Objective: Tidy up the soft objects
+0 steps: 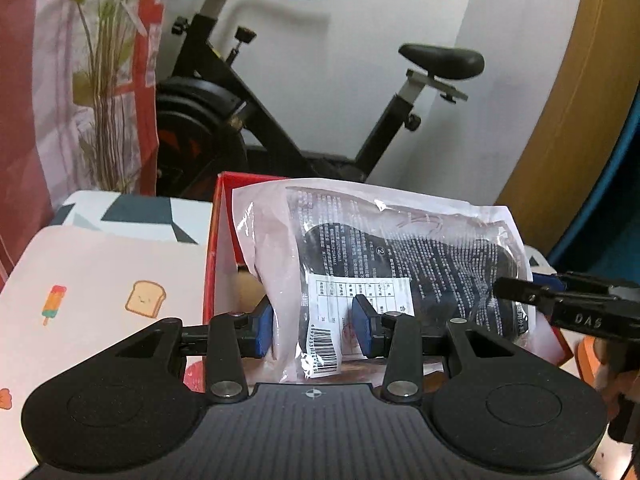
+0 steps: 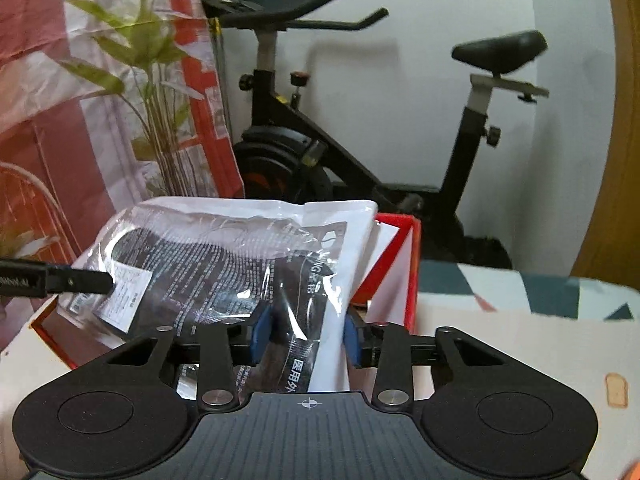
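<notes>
A clear plastic bag of black masks [image 1: 392,256] with a white label hangs upright over an open red box [image 1: 224,216]. My left gripper [image 1: 314,326] has its blue pads on either side of the bag's lower left part and is shut on it. My right gripper [image 2: 306,338] is shut on the bag's other end [image 2: 224,264], above the same red box [image 2: 404,264]. The right gripper's finger shows in the left wrist view [image 1: 560,304] against the bag's right edge.
The box stands on a table with a food-print cloth [image 1: 100,288]. Behind it are an exercise bike [image 1: 248,92], a potted plant [image 2: 160,92], a red and white sheet [image 1: 36,80] and a wooden panel [image 1: 580,92].
</notes>
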The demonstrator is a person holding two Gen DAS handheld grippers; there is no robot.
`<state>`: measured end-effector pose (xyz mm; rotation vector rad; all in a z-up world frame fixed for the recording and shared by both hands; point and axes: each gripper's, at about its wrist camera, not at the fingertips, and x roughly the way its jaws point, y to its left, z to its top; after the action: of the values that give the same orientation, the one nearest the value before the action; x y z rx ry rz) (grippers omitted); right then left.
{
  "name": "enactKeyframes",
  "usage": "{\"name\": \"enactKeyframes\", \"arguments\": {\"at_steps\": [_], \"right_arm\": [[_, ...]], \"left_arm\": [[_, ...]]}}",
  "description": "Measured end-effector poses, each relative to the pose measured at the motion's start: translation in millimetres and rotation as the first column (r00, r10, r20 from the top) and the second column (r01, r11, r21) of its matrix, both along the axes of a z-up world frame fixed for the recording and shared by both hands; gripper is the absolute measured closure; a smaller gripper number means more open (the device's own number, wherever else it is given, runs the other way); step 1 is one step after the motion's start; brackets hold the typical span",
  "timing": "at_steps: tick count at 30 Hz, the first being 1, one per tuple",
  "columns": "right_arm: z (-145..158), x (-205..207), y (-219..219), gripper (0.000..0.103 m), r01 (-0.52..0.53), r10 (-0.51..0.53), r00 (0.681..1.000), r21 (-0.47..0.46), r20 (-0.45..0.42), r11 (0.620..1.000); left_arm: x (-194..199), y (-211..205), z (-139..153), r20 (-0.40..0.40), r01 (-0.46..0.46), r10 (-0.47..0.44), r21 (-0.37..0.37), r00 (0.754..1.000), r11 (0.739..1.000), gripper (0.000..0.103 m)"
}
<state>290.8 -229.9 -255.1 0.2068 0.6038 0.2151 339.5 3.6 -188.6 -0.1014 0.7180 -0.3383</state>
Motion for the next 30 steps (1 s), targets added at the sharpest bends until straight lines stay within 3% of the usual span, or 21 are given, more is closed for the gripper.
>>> {"name": "enactKeyframes", "arguments": {"at_steps": [7, 12, 16, 22, 30], "right_arm": [[-7, -1, -10, 0.081, 0.029, -0.023, 0.996, 0.074, -0.081, 0.997], [-4, 0, -11, 0.084, 0.051, -0.044, 0.994, 0.069, -0.102, 0.996], [-3, 3, -7, 0.092, 0.049, -0.046, 0.99, 0.022, -0.132, 0.999], [-2, 18, 4, 0.092, -0.005, 0.004, 0.984, -0.005, -0.178, 1.0], [-13, 52, 27, 0.093, -0.079, 0.041, 0.963, -0.133, -0.268, 0.988]], "left_arm": [[10, 4, -7, -0.045, 0.006, -0.006, -0.001, 0.999, 1.0, 0.06], [9, 6, -6, -0.052, -0.008, 0.008, -0.011, 0.999, 1.0, 0.053], [8, 6, -3, -0.03, -0.017, 0.017, -0.015, 0.999, 1.0, 0.052], [10, 6, -2, -0.015, -0.024, 0.024, -0.032, 1.0, 0.999, 0.052], [18, 6, -9, -0.017, -0.03, 0.029, -0.03, 0.999, 0.999, 0.052]]}}
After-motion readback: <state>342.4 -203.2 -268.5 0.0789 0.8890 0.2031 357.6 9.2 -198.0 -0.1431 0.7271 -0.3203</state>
